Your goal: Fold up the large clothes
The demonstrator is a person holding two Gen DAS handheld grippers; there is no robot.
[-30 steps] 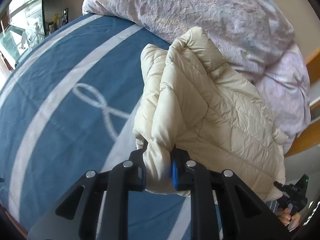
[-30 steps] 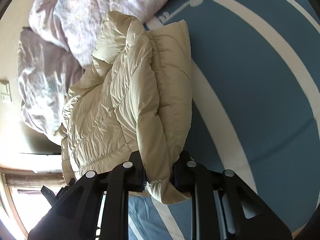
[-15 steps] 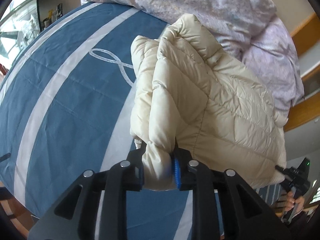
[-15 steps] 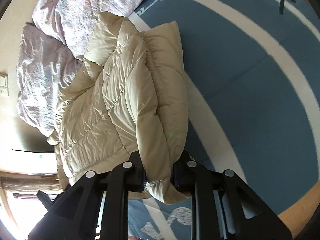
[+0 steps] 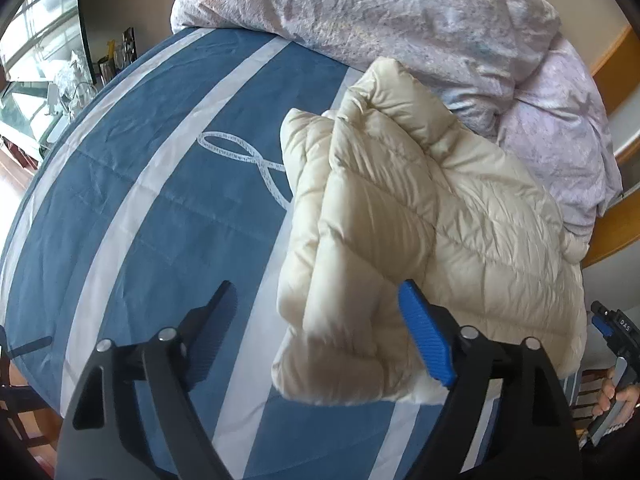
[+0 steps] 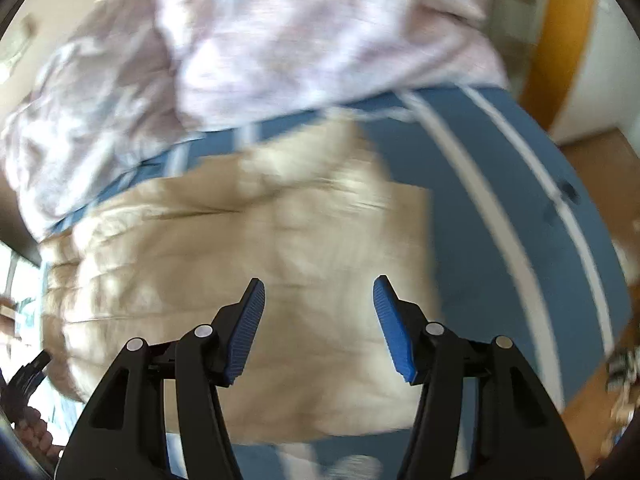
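Observation:
A cream quilted puffer jacket [image 5: 420,232] lies folded on the blue bedspread with white stripes [image 5: 132,184]. My left gripper [image 5: 320,328] is open, its jaws standing wide on either side of the jacket's near corner, with nothing held. In the blurred right wrist view the jacket [image 6: 260,240] lies flat below my right gripper [image 6: 318,308], which is open and empty above it. The right gripper also shows at the right edge of the left wrist view [image 5: 612,332].
A crumpled lilac duvet [image 5: 400,20] is heaped at the head of the bed, also in the right wrist view [image 6: 300,40]. A wooden bed frame [image 5: 616,56] runs along the right. A shelf with small items [image 5: 72,80] stands far left. Wooden floor [image 6: 600,160] lies beyond the bed.
Both grippers were shut on the jacket's edge; both have opened and let it go. The right gripper has swung fast and now looks across the jacket lying flat.

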